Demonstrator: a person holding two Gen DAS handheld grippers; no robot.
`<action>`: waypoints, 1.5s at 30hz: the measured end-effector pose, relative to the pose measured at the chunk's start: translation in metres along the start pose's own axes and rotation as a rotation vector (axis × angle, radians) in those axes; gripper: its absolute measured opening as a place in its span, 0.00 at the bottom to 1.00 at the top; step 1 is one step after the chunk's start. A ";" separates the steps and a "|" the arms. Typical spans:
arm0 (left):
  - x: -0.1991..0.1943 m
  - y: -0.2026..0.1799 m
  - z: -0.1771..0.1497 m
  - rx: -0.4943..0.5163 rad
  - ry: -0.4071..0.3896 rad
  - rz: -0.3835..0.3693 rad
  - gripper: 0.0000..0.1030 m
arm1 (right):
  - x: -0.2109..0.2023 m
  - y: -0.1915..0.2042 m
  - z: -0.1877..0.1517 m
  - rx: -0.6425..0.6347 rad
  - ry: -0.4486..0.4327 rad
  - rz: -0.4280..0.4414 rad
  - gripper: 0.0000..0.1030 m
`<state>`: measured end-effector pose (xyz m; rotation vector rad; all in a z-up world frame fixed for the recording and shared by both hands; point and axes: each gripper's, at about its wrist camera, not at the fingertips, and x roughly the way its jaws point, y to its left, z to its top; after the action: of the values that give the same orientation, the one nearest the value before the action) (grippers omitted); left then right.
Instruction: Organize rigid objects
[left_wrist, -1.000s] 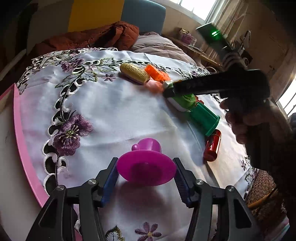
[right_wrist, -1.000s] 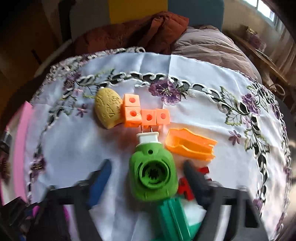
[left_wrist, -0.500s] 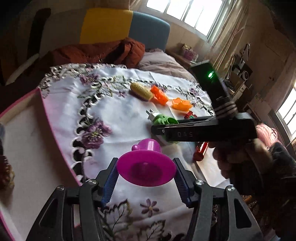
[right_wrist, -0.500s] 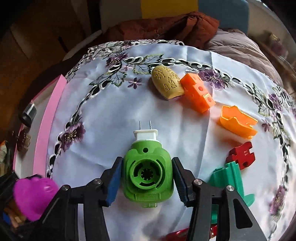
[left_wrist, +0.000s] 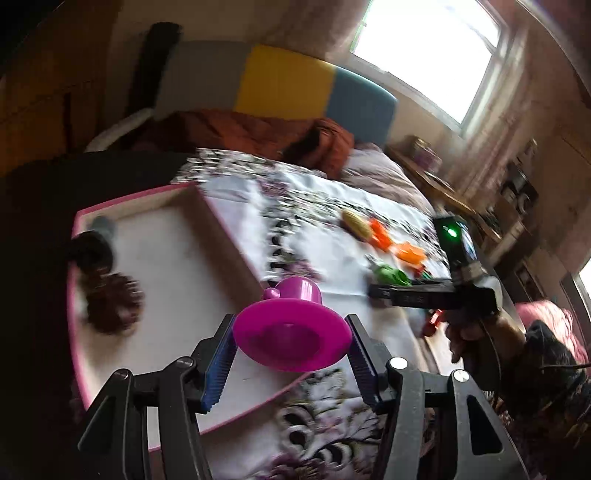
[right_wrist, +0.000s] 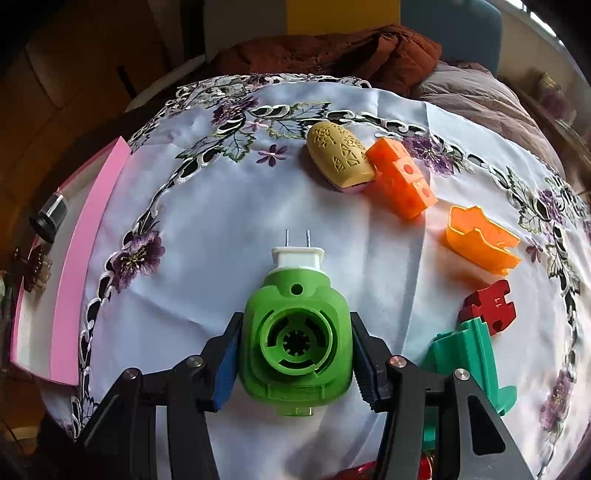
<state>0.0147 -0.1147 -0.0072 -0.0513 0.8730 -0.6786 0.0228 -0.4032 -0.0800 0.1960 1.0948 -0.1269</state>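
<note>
Left tongs (left_wrist: 291, 349), ribbed blue pads clamped on the flared rim of a glossy magenta plastic funnel (left_wrist: 291, 332), hang above the near corner of a pink-edged white tray (left_wrist: 221, 229). Right tongs (right_wrist: 295, 354) grip a matte green plug-in adapter (right_wrist: 295, 343), its white head and two metal prongs pointing away. Ahead of them on the embroidered tablecloth (right_wrist: 207, 229): a textured yellow oval piece (right_wrist: 340, 158), an orange block (right_wrist: 400, 181), an orange scoop-shaped shell (right_wrist: 480, 240). Right of them: a red notched piece (right_wrist: 487, 306) and a ribbed teal part (right_wrist: 469, 365).

embroidered tablecloth (right_wrist: 221, 221), rust-brown blanket (right_wrist: 332, 51), window (left_wrist: 436, 55)
</note>
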 end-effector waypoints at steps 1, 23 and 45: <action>-0.005 0.009 0.000 -0.023 -0.009 0.015 0.56 | 0.000 -0.001 0.000 0.003 0.000 0.005 0.54; 0.061 0.128 0.091 -0.251 0.050 0.156 0.56 | -0.002 -0.003 0.004 0.042 0.010 0.046 0.64; 0.063 0.108 0.095 -0.052 0.042 0.347 0.70 | -0.001 -0.002 0.007 0.043 0.002 0.046 0.67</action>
<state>0.1683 -0.0868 -0.0219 0.0673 0.9124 -0.3330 0.0275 -0.4065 -0.0760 0.2601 1.0896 -0.1090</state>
